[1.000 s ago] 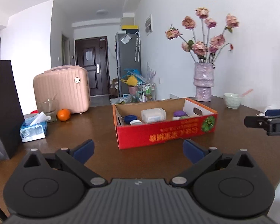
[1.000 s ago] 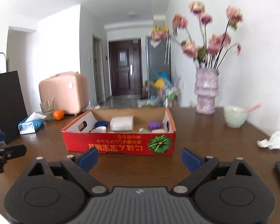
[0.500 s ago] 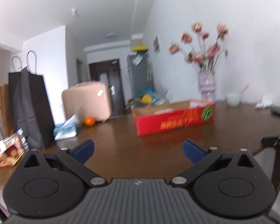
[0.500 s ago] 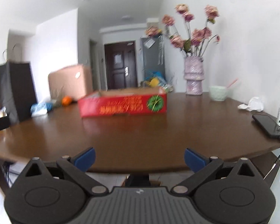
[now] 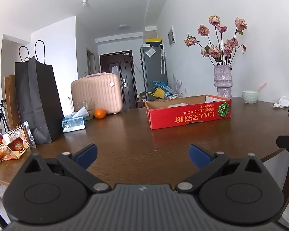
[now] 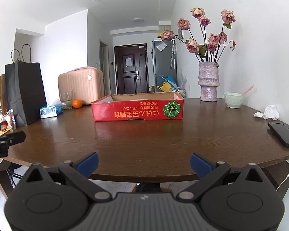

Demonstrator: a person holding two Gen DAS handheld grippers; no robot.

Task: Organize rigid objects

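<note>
Both grippers empty at near table edge.
Left gripper point(image 5: 142, 152) and right gripper point(image 6: 144, 161): jaws wide, right just opened further; red box point(image 6: 137, 110) at 12 o'clock.

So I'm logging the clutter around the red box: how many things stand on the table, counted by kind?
Paper bags: 1, black
Cases: 1, pink
Glasses: 1
Oranges: 1
Tissue packs: 1
Vases: 1
Bowls: 1
Crumpled tissues: 1
Phones: 1
Total: 9, not counting the snack packets at the edge.
</note>
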